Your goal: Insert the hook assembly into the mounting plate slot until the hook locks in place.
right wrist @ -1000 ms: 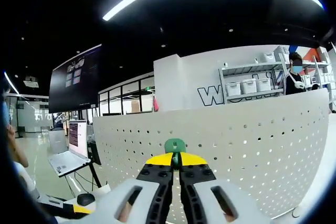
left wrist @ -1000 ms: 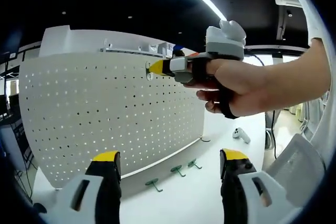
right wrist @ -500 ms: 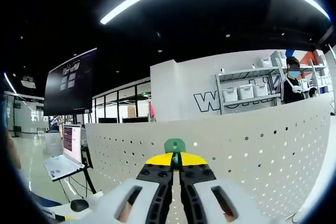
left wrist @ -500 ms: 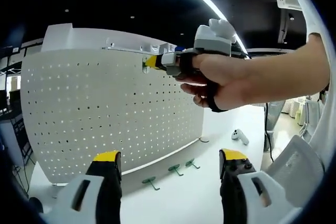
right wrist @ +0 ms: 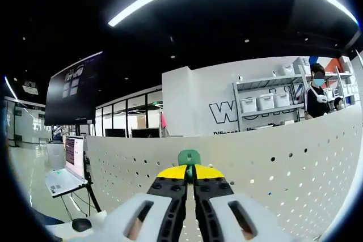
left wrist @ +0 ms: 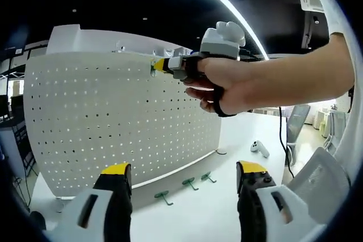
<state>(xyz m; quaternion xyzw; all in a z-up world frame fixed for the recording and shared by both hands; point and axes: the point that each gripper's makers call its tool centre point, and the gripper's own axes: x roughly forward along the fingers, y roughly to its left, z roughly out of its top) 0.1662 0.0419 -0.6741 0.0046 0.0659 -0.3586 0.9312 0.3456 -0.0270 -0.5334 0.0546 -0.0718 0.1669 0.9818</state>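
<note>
While right tongs (right wrist: 190,172) clamp green hook (right wrist: 189,157) at pegboard (left wrist: 113,117) top, left tongs (left wrist: 181,175) gape empty.

the left gripper view looks from low above the white tabletop (left wrist: 227,208), back from the upright white perforated metal panel (left wrist: 113,117), facing it obliquely. the right gripper view sits close to that panel (right wrist: 295,162), near its top edge, looking over it into the room. both views share the panel.

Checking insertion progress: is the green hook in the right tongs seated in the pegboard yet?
Cannot tell. The right tongs are shut on the green hook, held at the pegboard's top edge; the contact is hidden.
</note>
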